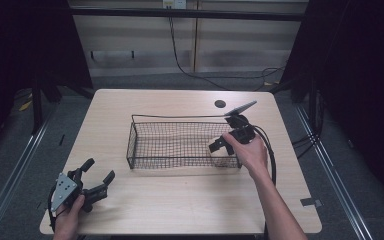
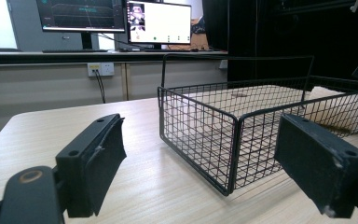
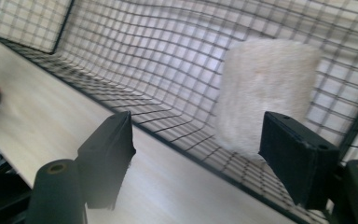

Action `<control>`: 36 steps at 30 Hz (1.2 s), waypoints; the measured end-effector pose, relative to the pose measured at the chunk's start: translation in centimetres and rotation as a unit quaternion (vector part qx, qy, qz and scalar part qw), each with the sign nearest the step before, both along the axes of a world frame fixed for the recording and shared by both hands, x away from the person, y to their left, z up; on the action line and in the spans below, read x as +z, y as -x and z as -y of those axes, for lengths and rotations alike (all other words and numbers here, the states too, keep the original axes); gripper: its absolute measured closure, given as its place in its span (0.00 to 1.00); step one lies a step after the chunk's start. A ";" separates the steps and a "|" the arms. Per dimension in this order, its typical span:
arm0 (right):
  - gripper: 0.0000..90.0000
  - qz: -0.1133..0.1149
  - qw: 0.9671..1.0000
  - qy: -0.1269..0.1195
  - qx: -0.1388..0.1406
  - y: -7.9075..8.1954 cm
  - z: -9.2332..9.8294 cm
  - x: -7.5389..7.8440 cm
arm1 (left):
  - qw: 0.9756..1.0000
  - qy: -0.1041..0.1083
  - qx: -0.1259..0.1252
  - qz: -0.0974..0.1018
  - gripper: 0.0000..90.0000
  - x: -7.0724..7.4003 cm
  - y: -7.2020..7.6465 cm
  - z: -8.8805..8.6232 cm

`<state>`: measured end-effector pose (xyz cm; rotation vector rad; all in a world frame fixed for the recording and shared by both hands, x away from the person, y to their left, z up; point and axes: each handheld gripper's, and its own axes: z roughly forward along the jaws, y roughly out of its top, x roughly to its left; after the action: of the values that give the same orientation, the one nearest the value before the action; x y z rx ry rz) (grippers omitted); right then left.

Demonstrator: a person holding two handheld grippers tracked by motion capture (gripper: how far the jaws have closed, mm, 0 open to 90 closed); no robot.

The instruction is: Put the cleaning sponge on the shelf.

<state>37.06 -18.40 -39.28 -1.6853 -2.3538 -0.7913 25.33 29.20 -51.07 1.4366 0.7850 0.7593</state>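
A black wire basket [image 1: 180,142] stands in the middle of the wooden table [image 1: 180,205]. In the right gripper view a white fluffy block [image 3: 265,88] lies on the mesh floor inside the basket [image 3: 135,56]. My right gripper [image 3: 198,144] is open just short of it, over the basket's near rim, with nothing between its jaws. The high view puts this right gripper [image 1: 222,142] at the basket's right end. My left gripper [image 1: 99,170] is open at the table's front left corner, apart from the basket. The left gripper [image 2: 200,154] faces a corner of the basket [image 2: 233,121], with the white block [image 2: 340,109] far right.
A round black hole [image 1: 220,104] marks the table behind the basket, and a bit of grey tape [image 1: 311,202] sits at the front right corner. The right gripper's cable [image 1: 271,155] loops beside the hand. Monitors [image 2: 158,23] stand on a bench beyond the table.
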 end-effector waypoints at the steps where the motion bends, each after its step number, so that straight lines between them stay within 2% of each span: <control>1: 0.28 0.001 1.000 -0.002 0.001 0.1 -0.1 0.1 | 1.000 0.000 0.000 0.000 0.17 0.0 0.0 0.0; 3: 0.28 0.001 1.000 -0.014 0.017 0.5 -0.5 0.4 | 1.000 -0.001 0.000 -0.001 0.17 0.0 0.0 0.0; 5: 0.28 0.005 1.000 -0.011 0.022 0.8 -0.6 0.6 | 1.000 -0.001 0.000 0.000 0.17 0.0 0.0 0.0; 10: 0.28 0.009 0.999 -0.035 0.028 1.5 -0.8 0.4 | 1.000 -0.001 0.000 0.000 0.17 0.0 0.0 0.0; 16: 0.28 0.015 0.998 -0.043 0.033 2.5 -0.9 -0.1 | 1.000 -0.001 0.000 0.000 0.17 0.0 0.0 0.0; 21: 0.28 0.035 0.998 -0.031 0.042 3.7 -1.0 0.1 | 1.000 0.000 0.000 0.000 0.17 0.0 0.0 0.0; 27: 0.29 0.054 0.997 -0.031 0.048 5.1 -1.0 0.3 | 1.000 0.000 0.000 0.000 0.17 0.0 0.0 0.0; 29: 0.29 0.055 0.997 -0.032 0.049 5.5 -1.0 0.1 | 1.000 0.000 0.000 0.000 0.17 0.0 0.0 0.0; 31: 0.28 0.059 0.997 -0.020 0.053 6.0 -1.2 -0.2 | 1.000 0.000 0.000 0.000 0.17 0.0 0.0 0.0; 33: 0.28 0.061 0.996 -0.029 0.052 6.4 -1.4 -0.5 | 1.000 0.000 0.000 0.000 0.17 0.0 0.0 0.0; 36: 0.28 0.064 0.996 -0.021 0.054 7.0 -1.7 -0.8 | 1.000 0.000 0.000 0.000 0.17 0.0 0.0 0.0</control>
<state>30.07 -16.75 -40.11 -1.5184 -2.4691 -0.9483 25.33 29.19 -51.07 1.4363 0.7848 0.7592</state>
